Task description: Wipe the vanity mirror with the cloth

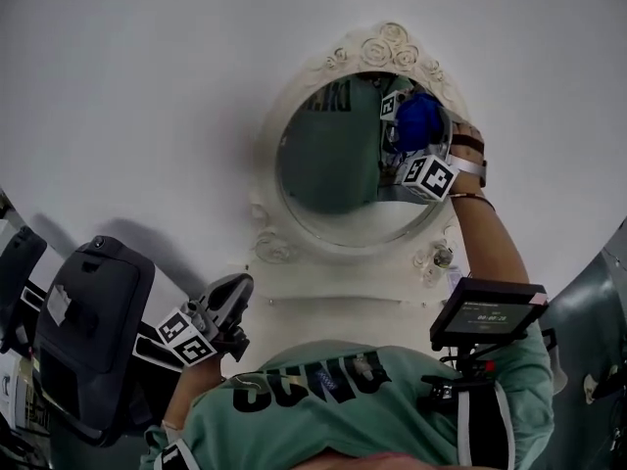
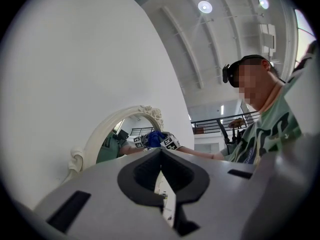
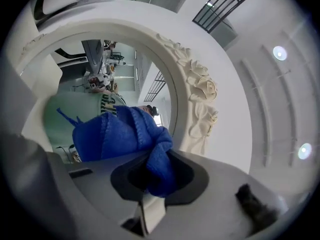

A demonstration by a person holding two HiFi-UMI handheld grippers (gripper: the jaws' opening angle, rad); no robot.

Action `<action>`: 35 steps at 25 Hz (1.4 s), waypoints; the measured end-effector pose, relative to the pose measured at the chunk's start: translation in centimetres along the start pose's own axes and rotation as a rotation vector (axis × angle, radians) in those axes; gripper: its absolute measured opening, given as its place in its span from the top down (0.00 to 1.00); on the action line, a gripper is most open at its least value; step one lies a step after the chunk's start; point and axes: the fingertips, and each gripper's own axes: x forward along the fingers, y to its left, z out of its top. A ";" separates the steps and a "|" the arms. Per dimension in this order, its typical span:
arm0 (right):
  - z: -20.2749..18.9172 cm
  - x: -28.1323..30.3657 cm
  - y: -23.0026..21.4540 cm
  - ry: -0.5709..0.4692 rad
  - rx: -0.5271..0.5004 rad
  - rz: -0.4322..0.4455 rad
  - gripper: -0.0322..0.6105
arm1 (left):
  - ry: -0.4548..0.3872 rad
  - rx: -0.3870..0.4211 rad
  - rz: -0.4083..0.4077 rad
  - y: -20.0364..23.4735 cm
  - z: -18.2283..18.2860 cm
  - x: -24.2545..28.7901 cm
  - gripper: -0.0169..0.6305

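Blue terry cloth point(image 3: 120, 134), soft and light: my right gripper point(image 3: 150, 179) pinches its fold at the white-framed oval mirror point(image 1: 328, 164), upper right; left gripper point(image 2: 161, 159) closed, empty.

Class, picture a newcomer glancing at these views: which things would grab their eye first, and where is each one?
The ornate cream oval vanity mirror with carved roses, set on the white wall, dominates. At the right side of its glass, the right gripper has its tongs shut on a bright blue terry cloth. The left gripper hangs low beside the person's green shirt, tongs shut and empty.
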 end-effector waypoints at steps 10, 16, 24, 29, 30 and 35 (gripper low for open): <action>-2.0 -1.3 2.2 0.040 0.055 0.027 0.88 | 0.046 -0.028 -0.002 -0.3 -0.8 0.2 0.96; -4.7 -4.3 8.6 0.057 0.070 0.100 0.88 | 0.098 -0.073 0.011 -0.1 -3.0 0.6 0.96; -10.6 -11.7 23.6 0.142 0.043 0.354 0.88 | 0.202 -0.196 0.022 0.6 -7.7 1.9 0.96; -11.1 -14.8 32.1 0.171 0.006 0.503 0.88 | 0.260 -0.247 0.045 1.2 -9.7 1.8 0.96; -11.0 -14.9 31.7 0.182 0.028 0.505 0.88 | 0.263 -0.249 0.047 0.9 -9.6 1.6 0.96; -11.0 -15.6 32.1 0.199 0.059 0.587 0.88 | 0.257 -0.242 0.057 -0.2 -9.1 0.6 0.96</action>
